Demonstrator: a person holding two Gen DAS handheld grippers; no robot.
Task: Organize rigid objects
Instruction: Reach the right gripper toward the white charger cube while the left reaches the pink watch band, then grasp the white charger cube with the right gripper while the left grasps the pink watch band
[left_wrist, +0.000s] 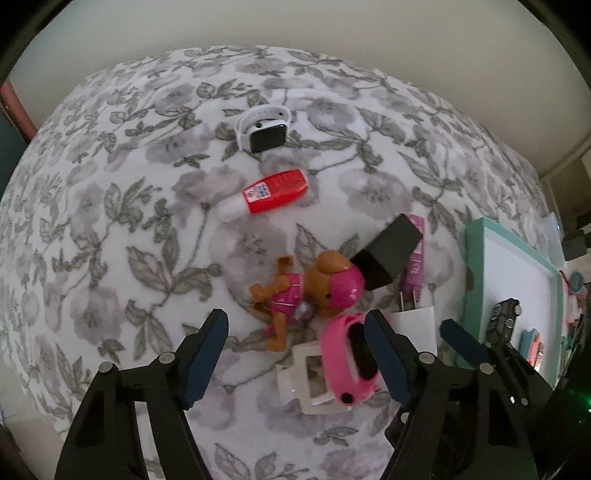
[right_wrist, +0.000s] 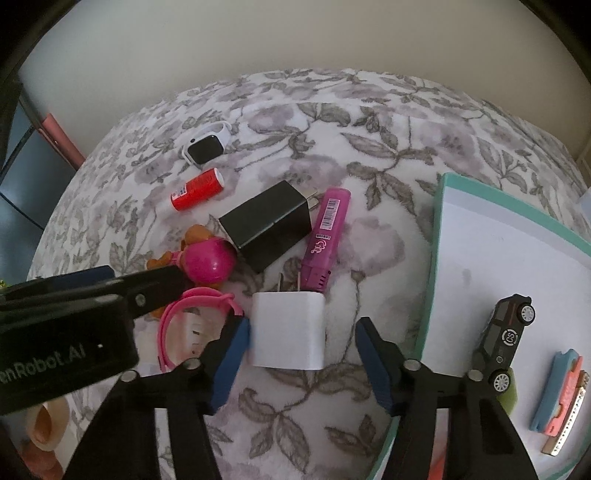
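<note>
On the floral bedspread lie a white smartwatch (left_wrist: 263, 130) (right_wrist: 205, 145), a red tube (left_wrist: 266, 193) (right_wrist: 197, 189), a brown-and-pink toy dog (left_wrist: 306, 291) (right_wrist: 207, 254), a black charger (left_wrist: 388, 251) (right_wrist: 267, 225), a purple marker (left_wrist: 413, 258) (right_wrist: 323, 236), a white charger (left_wrist: 415, 325) (right_wrist: 288, 332) and a pink watch (left_wrist: 351, 360) (right_wrist: 195, 314). My left gripper (left_wrist: 299, 354) is open above the toy dog and the pink watch. My right gripper (right_wrist: 303, 354) is open, its jaws on either side of the white charger, the left pad touching it.
A teal-rimmed white tray (right_wrist: 480, 236) (left_wrist: 509, 280) lies at the right, holding a black toy car (right_wrist: 506, 336) and a blue-and-pink clip (right_wrist: 557, 391). A white frame-like piece (left_wrist: 310, 376) lies under the pink watch. A plain wall stands behind the bed.
</note>
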